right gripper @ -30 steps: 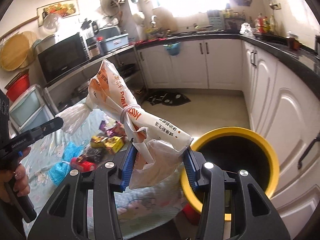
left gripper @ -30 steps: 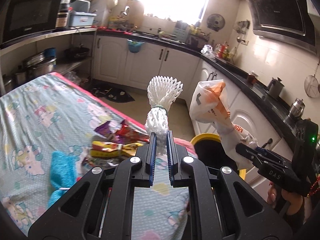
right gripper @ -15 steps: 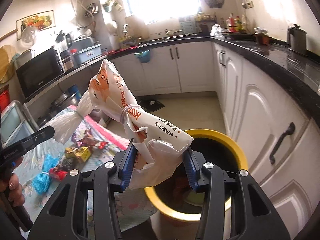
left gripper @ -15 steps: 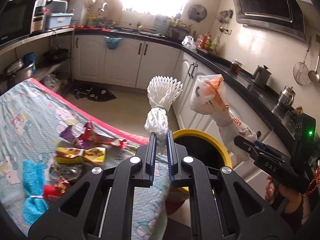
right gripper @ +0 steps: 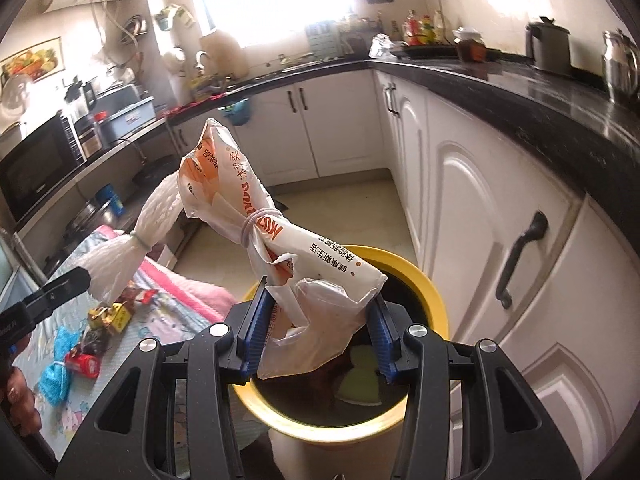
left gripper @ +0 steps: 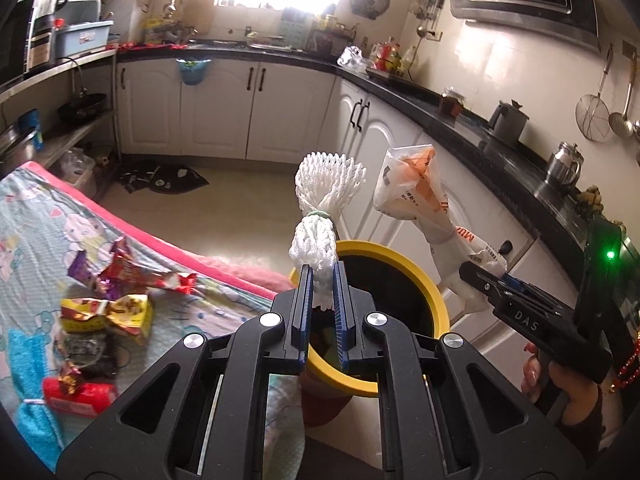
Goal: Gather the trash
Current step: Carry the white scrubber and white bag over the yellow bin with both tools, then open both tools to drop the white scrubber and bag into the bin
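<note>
My left gripper (left gripper: 322, 298) is shut on a white foam net (left gripper: 320, 216) tied with a green band; the net stands up from the jaws, just over the near rim of the yellow-rimmed bin (left gripper: 434, 300). My right gripper (right gripper: 318, 334) is shut on a white and orange plastic bag (right gripper: 280, 240) tied with a rubber band, held above the bin (right gripper: 436, 300). In the left wrist view the bag (left gripper: 420, 196) and right gripper (left gripper: 486, 280) hang at the bin's right. The foam net (right gripper: 132, 248) shows at left in the right wrist view.
Snack wrappers (left gripper: 116, 304), a red packet (left gripper: 80, 396) and a blue net (left gripper: 24, 360) lie on the cartoon-print cloth (left gripper: 48, 232) left of the bin. White cabinets (right gripper: 500, 240) under a black counter (right gripper: 520, 92) stand close on the right. A dark mat (left gripper: 160, 176) lies on the floor.
Both grippers have carried their loads away from the table toward the bin, which now sits larger and directly under them. The wrappers have slid to the left of both views.
</note>
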`<action>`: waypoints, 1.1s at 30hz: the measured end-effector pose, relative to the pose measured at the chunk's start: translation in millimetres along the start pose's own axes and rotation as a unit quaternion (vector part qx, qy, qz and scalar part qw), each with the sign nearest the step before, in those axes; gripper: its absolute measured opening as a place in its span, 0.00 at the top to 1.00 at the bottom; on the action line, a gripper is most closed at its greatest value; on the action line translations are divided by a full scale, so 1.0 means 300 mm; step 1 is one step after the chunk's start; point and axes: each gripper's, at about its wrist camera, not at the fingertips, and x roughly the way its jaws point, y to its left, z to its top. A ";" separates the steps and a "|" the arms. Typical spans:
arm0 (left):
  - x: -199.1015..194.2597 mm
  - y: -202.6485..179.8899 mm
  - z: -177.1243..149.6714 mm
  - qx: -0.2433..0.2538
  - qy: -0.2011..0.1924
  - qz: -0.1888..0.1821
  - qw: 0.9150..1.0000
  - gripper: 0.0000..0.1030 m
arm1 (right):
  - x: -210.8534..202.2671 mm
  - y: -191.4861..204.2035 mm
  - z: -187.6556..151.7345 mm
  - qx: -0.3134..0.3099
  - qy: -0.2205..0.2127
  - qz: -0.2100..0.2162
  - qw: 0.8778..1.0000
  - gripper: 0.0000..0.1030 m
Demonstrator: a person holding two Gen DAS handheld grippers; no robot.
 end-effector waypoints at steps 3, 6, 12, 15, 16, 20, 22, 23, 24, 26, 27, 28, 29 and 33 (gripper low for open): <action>0.042 -0.026 -0.007 0.005 0.012 -0.004 1.000 0.94 | 0.021 -0.029 -0.005 0.012 0.007 -0.005 1.000 0.58; 0.081 -0.052 -0.016 0.007 0.022 -0.009 1.000 0.94 | 0.035 -0.049 -0.014 0.020 0.015 -0.008 1.000 0.58; 0.143 -0.098 -0.028 0.015 0.039 -0.018 0.999 0.94 | 0.071 -0.087 -0.024 0.024 0.027 -0.029 0.999 0.57; 0.179 -0.116 -0.038 0.019 0.051 -0.022 0.998 0.94 | 0.089 -0.099 -0.038 0.031 0.035 -0.033 0.998 0.57; 0.187 -0.118 -0.042 0.019 0.054 -0.023 0.998 0.94 | 0.095 -0.102 -0.042 0.032 0.038 -0.034 0.998 0.57; 0.226 -0.127 -0.055 0.020 0.068 -0.028 0.997 0.94 | 0.122 -0.109 -0.056 0.035 0.049 -0.036 0.998 0.57; 0.247 -0.126 -0.062 0.017 0.076 -0.030 0.997 0.94 | 0.135 -0.104 -0.063 0.033 0.056 -0.040 0.997 0.56; 0.256 -0.126 -0.065 0.016 0.079 -0.031 0.996 0.94 | 0.141 -0.101 -0.067 0.031 0.059 -0.044 0.997 0.56; 0.265 -0.126 -0.069 0.015 0.082 -0.032 0.996 0.94 | 0.146 -0.102 -0.069 0.030 0.061 -0.047 0.997 0.56; 0.282 -0.131 -0.078 0.015 0.088 -0.034 0.995 0.94 | 0.159 -0.102 -0.077 0.030 0.068 -0.048 0.996 0.55; 0.289 -0.132 -0.082 0.015 0.091 -0.035 0.995 0.94 | 0.168 -0.100 -0.081 0.031 0.072 -0.045 0.996 0.55; 0.298 -0.133 -0.085 0.014 0.093 -0.036 0.995 0.93 | 0.176 -0.094 -0.083 0.032 0.074 -0.044 0.996 0.54; 0.305 -0.136 -0.087 0.015 0.095 -0.037 0.995 0.93 | 0.184 -0.094 -0.087 0.033 0.077 -0.042 0.996 0.53; 0.335 -0.138 -0.088 0.012 0.100 -0.042 0.994 0.92 | 0.205 -0.093 -0.100 0.030 0.085 -0.035 0.995 0.49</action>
